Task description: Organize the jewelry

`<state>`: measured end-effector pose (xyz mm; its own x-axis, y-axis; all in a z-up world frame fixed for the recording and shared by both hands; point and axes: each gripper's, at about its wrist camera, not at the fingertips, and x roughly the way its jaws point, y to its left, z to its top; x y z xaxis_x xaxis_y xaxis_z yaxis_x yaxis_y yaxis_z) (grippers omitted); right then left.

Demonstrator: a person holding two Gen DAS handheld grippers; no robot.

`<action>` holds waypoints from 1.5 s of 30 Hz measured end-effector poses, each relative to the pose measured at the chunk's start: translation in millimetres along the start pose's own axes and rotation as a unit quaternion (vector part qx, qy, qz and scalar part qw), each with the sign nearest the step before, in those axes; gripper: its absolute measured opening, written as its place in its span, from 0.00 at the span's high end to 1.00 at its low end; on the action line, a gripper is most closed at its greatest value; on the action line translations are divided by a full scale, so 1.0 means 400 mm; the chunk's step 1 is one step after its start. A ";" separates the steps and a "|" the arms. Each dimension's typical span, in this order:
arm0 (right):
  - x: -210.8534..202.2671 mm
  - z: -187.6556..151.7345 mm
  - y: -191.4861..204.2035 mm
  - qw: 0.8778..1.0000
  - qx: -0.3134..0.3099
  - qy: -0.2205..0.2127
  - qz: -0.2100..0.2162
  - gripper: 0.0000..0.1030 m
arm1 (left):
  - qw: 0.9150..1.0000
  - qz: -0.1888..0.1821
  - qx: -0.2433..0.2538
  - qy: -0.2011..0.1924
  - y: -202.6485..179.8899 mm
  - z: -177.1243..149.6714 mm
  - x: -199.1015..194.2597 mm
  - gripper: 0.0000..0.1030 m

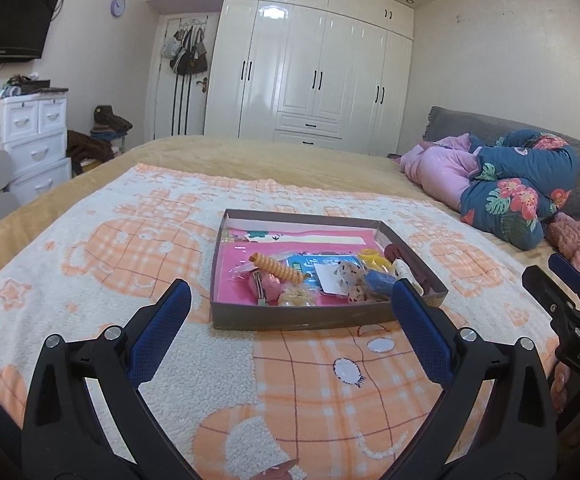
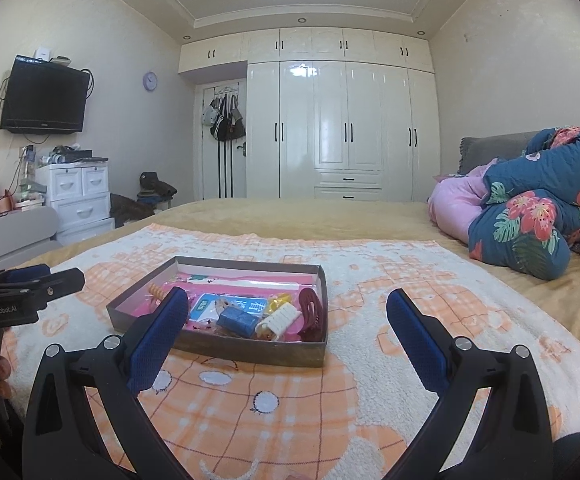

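Note:
A shallow grey cardboard box [image 1: 290, 319] with a pink lining sits on the blanket and holds mixed jewelry and hair accessories. Among them are an orange spiral hair tie [image 1: 277, 268], a blue block [image 1: 380, 282], a yellow ring [image 1: 372, 258] and a dark red band [image 2: 312, 308]. The box also shows in the right wrist view [image 2: 249, 350]. My left gripper [image 1: 290, 296] is open and empty, just short of the box's near wall. My right gripper [image 2: 287, 306] is open and empty, its left finger [image 2: 157, 336] in front of the box's near left side.
The box lies on an orange-and-white blanket [image 1: 109, 264] spread over a bed. Folded quilts [image 1: 518, 184] are heaped at the right by the headboard. A white wardrobe [image 1: 314, 72], drawer unit [image 1: 33, 136] and wall television [image 2: 43, 96] stand beyond the bed.

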<state>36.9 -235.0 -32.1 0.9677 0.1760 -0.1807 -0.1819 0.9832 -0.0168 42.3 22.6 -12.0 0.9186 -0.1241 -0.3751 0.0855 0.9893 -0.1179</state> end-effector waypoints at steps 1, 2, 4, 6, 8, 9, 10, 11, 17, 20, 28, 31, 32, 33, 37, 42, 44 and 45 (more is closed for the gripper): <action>-0.002 -0.004 0.002 1.000 -0.001 0.002 0.000 0.06 | 1.000 -0.001 0.002 -0.002 -0.002 0.000 -0.003 0.11; -0.003 -0.007 0.002 1.000 -0.002 0.003 0.000 0.06 | 1.000 -0.002 0.004 -0.003 -0.004 0.000 -0.004 0.11; -0.005 -0.013 0.006 1.000 -0.004 0.006 0.001 0.06 | 1.000 -0.004 0.005 -0.007 -0.006 0.000 -0.008 0.11; -0.005 -0.015 0.011 1.000 -0.006 0.007 0.003 0.06 | 1.000 -0.003 0.007 -0.006 -0.008 -0.001 -0.008 0.11; -0.005 -0.016 0.015 1.000 -0.009 0.006 0.003 0.06 | 1.000 0.001 0.008 -0.004 -0.010 -0.003 -0.006 0.11; -0.005 -0.016 0.016 1.000 -0.010 0.006 0.004 0.06 | 1.000 0.002 0.008 -0.003 -0.010 -0.004 -0.004 0.11; -0.005 -0.016 0.017 1.000 -0.010 0.005 0.005 0.06 | 1.000 0.002 0.007 -0.003 -0.008 -0.004 -0.003 0.11; -0.005 -0.015 0.015 1.000 -0.010 0.004 0.004 0.06 | 1.000 0.003 0.007 -0.004 -0.009 -0.003 -0.003 0.11; -0.005 -0.019 0.013 1.000 -0.008 0.001 0.001 0.06 | 1.000 0.007 0.006 -0.010 -0.006 -0.006 -0.001 0.11; -0.004 -0.020 0.013 1.000 -0.009 0.000 0.001 0.06 | 1.000 0.013 0.006 -0.013 -0.003 -0.006 0.000 0.11; 0.001 -0.027 0.009 1.000 -0.009 0.004 0.001 0.06 | 1.000 0.018 0.005 -0.013 -0.002 -0.007 0.002 0.11; 0.001 -0.027 0.009 1.000 -0.008 0.003 0.001 0.06 | 1.000 0.018 0.005 -0.012 -0.002 -0.007 0.002 0.11; 0.001 -0.028 0.008 1.000 -0.008 0.003 0.001 0.06 | 1.000 0.018 0.005 -0.012 -0.002 -0.007 0.001 0.11; 0.002 -0.029 0.009 1.000 -0.008 0.004 0.001 0.06 | 1.000 0.018 0.005 -0.012 -0.002 -0.007 0.001 0.11; 0.002 -0.031 0.007 1.000 -0.008 0.004 0.001 0.06 | 1.000 0.019 0.005 -0.012 -0.003 -0.008 0.002 0.11; 0.002 -0.032 0.007 1.000 -0.008 0.003 0.000 0.06 | 1.000 0.019 0.006 -0.011 -0.004 -0.009 0.004 0.11; 0.002 -0.031 0.007 1.000 -0.008 0.004 0.000 0.06 | 1.000 0.019 0.006 -0.011 -0.005 -0.009 0.004 0.11; 0.002 -0.031 0.008 1.000 -0.008 0.004 0.000 0.06 | 1.000 0.019 0.006 -0.011 -0.005 -0.009 0.004 0.11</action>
<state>35.1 -232.5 -44.5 0.9662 0.1751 -0.1891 -0.1845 0.9823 -0.0331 42.2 20.0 -15.8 0.9293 -0.0850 -0.3593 0.0553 0.9942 -0.0921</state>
